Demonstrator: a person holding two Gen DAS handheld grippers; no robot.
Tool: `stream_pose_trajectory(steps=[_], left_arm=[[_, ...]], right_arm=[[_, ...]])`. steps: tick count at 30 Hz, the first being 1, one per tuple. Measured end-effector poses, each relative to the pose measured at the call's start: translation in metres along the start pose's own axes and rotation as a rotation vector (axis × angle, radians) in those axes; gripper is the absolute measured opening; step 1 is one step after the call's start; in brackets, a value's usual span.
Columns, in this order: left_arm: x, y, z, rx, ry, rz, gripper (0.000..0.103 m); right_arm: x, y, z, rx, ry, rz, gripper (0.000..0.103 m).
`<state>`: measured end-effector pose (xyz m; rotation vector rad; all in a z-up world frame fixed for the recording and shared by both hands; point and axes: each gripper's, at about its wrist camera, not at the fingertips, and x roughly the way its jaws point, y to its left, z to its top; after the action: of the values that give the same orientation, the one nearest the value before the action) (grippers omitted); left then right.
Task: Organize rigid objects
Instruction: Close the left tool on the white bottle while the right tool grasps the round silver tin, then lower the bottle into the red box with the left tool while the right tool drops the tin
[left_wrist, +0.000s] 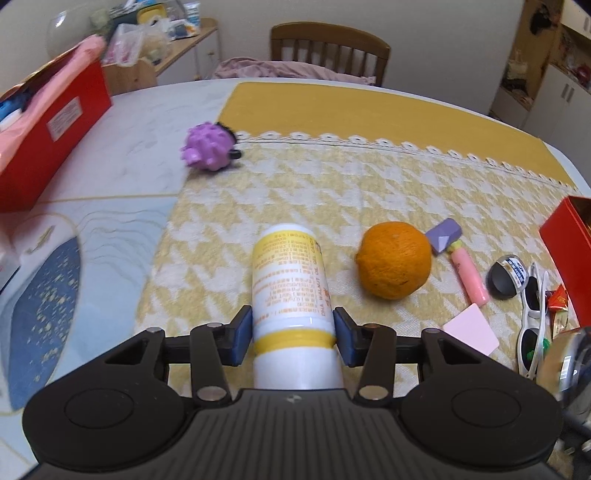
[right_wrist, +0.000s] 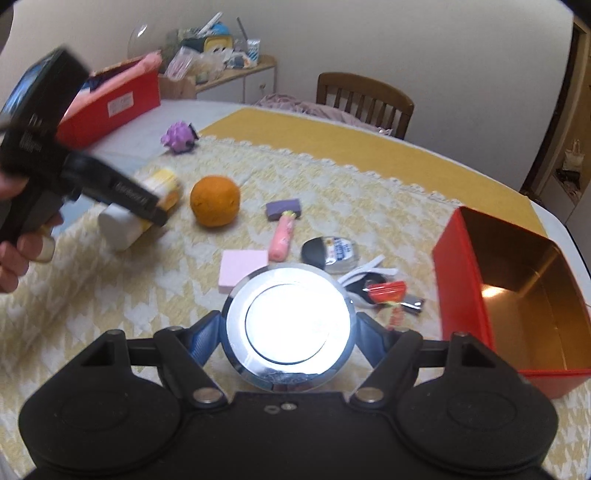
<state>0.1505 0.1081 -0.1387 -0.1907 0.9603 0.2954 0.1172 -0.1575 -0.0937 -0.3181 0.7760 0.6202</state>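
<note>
The left gripper (left_wrist: 293, 334) clamps the bottle (left_wrist: 291, 295) lying on the cloth (left_wrist: 369, 177); the right gripper (right_wrist: 288, 332) grips a mirror (right_wrist: 288, 325). Only the right view shows inside the empty tin (right_wrist: 517, 288).

A white bottle (left_wrist: 291, 295) with a yellow label lay on its side on the cloth, beside an orange (left_wrist: 395, 260). A round shiny mirror (right_wrist: 291, 326) faced upward near the open red tin (right_wrist: 517, 295).
</note>
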Motion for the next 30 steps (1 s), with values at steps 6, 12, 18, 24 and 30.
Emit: stream_pose_trajectory(steps=[6, 12, 18, 24, 30], left_arm=[[-0.029, 0.006, -0.006, -0.028, -0.031, -0.015, 0.045], [-0.059, -0.006, -0.014, -0.023, -0.042, -0.053, 0.045], [-0.087, -0.041, -0.01, 0.032, -0.065, -0.13, 0.045], [-0.104, -0.092, -0.001, 0.102, -0.099, -0.232, 0.045], [-0.106, -0.146, 0.014, 0.156, -0.13, -0.284, 0.045]], right_arm=[[-0.026, -0.025, 0.003, 0.045, -0.028, -0.003, 0.076], [-0.049, -0.053, 0.004, 0.072, -0.053, -0.019, 0.076], [-0.061, -0.083, 0.002, 0.092, -0.075, -0.051, 0.076], [-0.063, -0.119, -0.002, 0.114, -0.077, -0.095, 0.076], [-0.062, -0.155, -0.007, 0.125, -0.072, -0.151, 0.076]])
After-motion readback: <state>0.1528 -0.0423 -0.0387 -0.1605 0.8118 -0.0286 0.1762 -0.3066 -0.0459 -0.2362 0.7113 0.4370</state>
